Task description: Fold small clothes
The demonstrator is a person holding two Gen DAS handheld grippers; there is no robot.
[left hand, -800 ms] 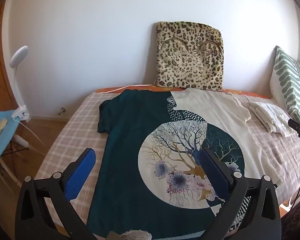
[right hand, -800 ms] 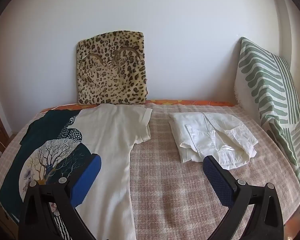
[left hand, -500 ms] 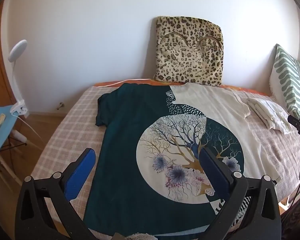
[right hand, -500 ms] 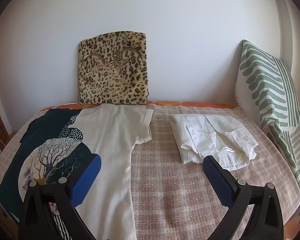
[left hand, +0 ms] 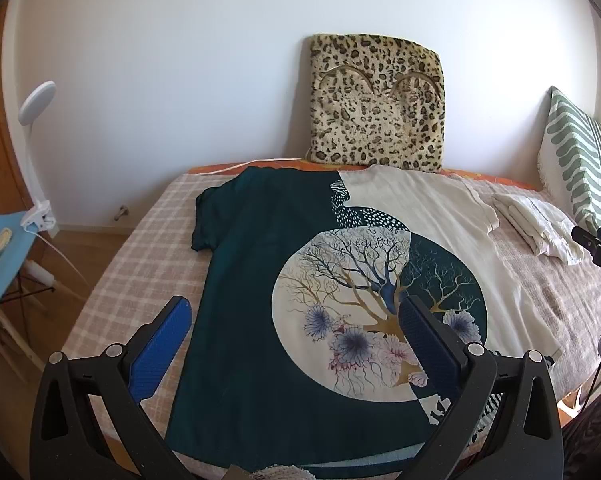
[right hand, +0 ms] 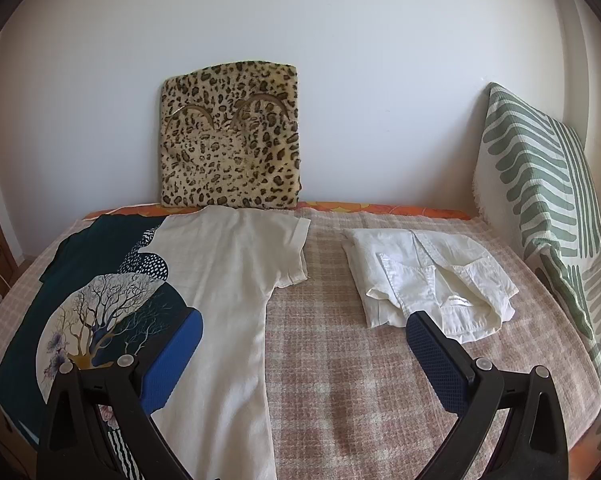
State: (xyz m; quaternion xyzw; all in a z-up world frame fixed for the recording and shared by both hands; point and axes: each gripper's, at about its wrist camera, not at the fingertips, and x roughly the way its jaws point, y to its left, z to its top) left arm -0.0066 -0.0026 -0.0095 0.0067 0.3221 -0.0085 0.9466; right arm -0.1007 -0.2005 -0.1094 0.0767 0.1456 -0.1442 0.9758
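- While it lies flat across the frame's centre on the checked blanket (left hand: 140, 264), the printed T-shirt (left hand: 300, 280) is unfolded.
- Folded white shirt (right hand: 428, 276) lies right of it, apart.
- Left gripper (left hand: 296, 320) and right gripper (right hand: 304, 332) hover with jaws wide apart, holding nothing.

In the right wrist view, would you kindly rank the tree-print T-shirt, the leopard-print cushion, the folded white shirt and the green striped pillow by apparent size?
1. Tree-print T-shirt, clearly largest, though nearest the camera.
2 and 3. Green striped pillow and leopard-print cushion: look alike; the pillow is cut off at the edge, so unranked.
4. Folded white shirt, smallest.
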